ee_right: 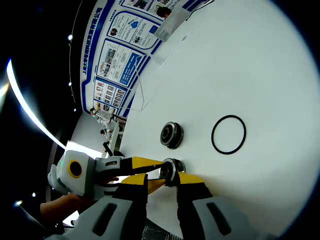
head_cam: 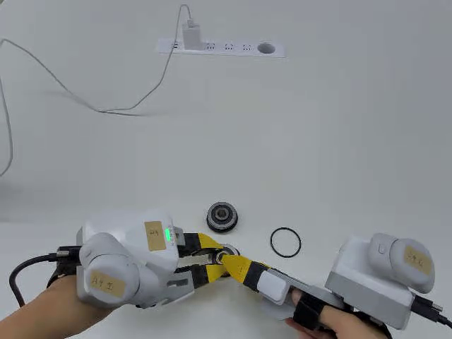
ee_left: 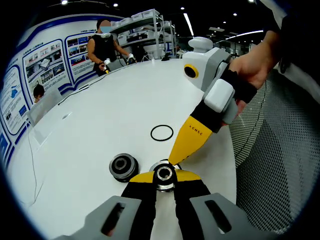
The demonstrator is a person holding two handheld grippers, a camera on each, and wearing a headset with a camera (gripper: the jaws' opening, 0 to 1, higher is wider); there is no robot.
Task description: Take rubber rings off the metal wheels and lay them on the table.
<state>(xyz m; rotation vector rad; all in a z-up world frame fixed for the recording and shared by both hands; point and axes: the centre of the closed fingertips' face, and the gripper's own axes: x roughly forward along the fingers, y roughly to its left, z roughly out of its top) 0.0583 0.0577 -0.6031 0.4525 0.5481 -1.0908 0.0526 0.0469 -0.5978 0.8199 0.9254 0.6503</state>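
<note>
Nearest, left gripper [ee_left: 164, 178] clamped on a metal wheel [ee_left: 164, 174], tips on either side of it. Right gripper [head_cam: 231, 260] reaching in from the right, tips meeting that wheel's rim; pinching the rubber or only touching, impossible to tell. Beyond, a second wheel [head_cam: 222, 216]. Right of that, a loose rubber ring [head_cam: 285, 242] flat on the table [head_cam: 318, 141].
</note>
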